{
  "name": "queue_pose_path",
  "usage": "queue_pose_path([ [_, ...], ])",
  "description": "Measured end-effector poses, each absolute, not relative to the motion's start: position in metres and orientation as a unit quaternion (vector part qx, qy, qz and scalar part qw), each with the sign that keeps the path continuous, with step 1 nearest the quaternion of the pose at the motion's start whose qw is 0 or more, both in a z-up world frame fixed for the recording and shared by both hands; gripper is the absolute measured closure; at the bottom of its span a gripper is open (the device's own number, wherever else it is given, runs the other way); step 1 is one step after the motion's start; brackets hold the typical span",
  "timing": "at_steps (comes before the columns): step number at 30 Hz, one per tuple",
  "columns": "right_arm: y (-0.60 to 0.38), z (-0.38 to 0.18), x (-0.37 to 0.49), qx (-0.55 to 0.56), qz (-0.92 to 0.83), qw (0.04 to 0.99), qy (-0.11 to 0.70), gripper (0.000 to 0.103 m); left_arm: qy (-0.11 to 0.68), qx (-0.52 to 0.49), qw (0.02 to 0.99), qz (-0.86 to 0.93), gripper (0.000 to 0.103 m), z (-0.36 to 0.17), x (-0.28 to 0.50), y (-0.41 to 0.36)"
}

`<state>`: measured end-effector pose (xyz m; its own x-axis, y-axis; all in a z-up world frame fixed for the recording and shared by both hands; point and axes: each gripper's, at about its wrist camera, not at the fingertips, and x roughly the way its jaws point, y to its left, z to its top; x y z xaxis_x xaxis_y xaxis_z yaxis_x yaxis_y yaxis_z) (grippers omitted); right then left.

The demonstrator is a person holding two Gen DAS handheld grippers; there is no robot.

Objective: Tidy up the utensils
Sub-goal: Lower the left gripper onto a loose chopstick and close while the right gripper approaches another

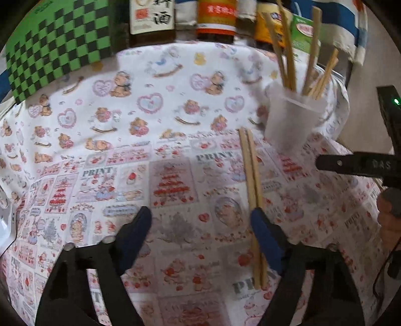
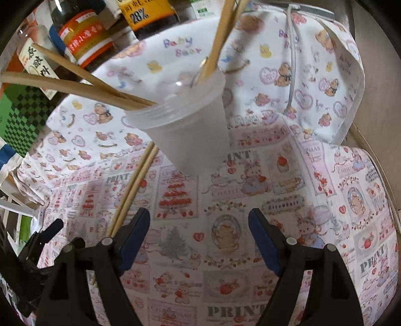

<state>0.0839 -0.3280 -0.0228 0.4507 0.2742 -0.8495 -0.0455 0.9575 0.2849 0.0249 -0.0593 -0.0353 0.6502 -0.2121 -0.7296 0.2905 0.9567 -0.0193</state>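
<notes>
There, the left gripper [image 1: 200,223] had its blue-padded fingers [image 1: 265,233] spread apart over the surface, nothing pressed between them. A pair of loose chopsticks [image 1: 250,175] lay side by side on the patterned cloth [image 1: 125,125]; their near ends passed just beside the inner face of the finger on the right of the view, and whether it touched them could not be told.

The right gripper [image 2: 199,225] likewise stood with its fingers [image 2: 136,225] parted and empty above the cloth. In its view the same pair of chopsticks [image 2: 136,188] ran diagonally towards the finger on the left of the view and vanished behind it.

Beyond both lay a translucent plastic cup [image 2: 185,120], standing upright on the cloth just past the far tips of the loose pair. Several more chopsticks [image 1: 288,55] stood in it, leaning out over its rim.

Farther back, a row of bottles [image 1: 215,17] lined the edge of the surface, with a green checkered box [image 1: 57,45] at the left.
</notes>
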Motion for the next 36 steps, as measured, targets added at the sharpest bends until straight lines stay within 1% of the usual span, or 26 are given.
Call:
queue_pose_path([
  [1, -0.328, -0.024, 0.085, 0.111, 0.094, 0.843, 0.517, 0.023, 0.398, 0.05, 0.905, -0.144, 0.038, -0.036, 0.025, -0.061],
  [4, -0.327, -0.024, 0.085, 0.108, 0.09, 0.844, 0.518, 0.021, 0.406, 0.053, 0.898, -0.159, 0.046, -0.039, 0.022, -0.067],
  [10, -0.328, -0.028, 0.086, 0.11, 0.086, 0.839, 0.525, 0.021, 0.425, 0.096, 0.882, -0.18, 0.048, -0.048, 0.017, -0.086],
  [11, -0.328, -0.028, 0.086, 0.111, 0.085, 0.839, 0.527, 0.021, 0.423, 0.095, 0.883, -0.181, 0.048, -0.047, 0.016, -0.087],
  [13, -0.328, -0.028, 0.085, 0.111, 0.086, 0.839, 0.526, 0.021, 0.427, 0.092, 0.882, -0.18, 0.053, -0.047, 0.016, -0.086],
  [18, -0.328, -0.025, 0.085, 0.103, 0.08, 0.844, 0.521, 0.02, 0.437, 0.077, 0.878, -0.178, 0.054, -0.046, 0.019, -0.081],
  [23, -0.329, -0.025, 0.085, 0.106, 0.082, 0.842, 0.522, 0.02, 0.451, 0.053, 0.873, -0.178, 0.061, -0.046, 0.022, -0.074],
  [28, -0.327, -0.024, 0.084, 0.1, 0.08, 0.844, 0.521, 0.02, 0.449, 0.08, 0.87, -0.185, 0.064, -0.047, 0.016, -0.084],
  [36, -0.327, -0.019, 0.081, 0.09, 0.079, 0.852, 0.509, 0.02, 0.452, 0.072, 0.855, -0.244, 0.064, -0.046, 0.007, -0.098],
])
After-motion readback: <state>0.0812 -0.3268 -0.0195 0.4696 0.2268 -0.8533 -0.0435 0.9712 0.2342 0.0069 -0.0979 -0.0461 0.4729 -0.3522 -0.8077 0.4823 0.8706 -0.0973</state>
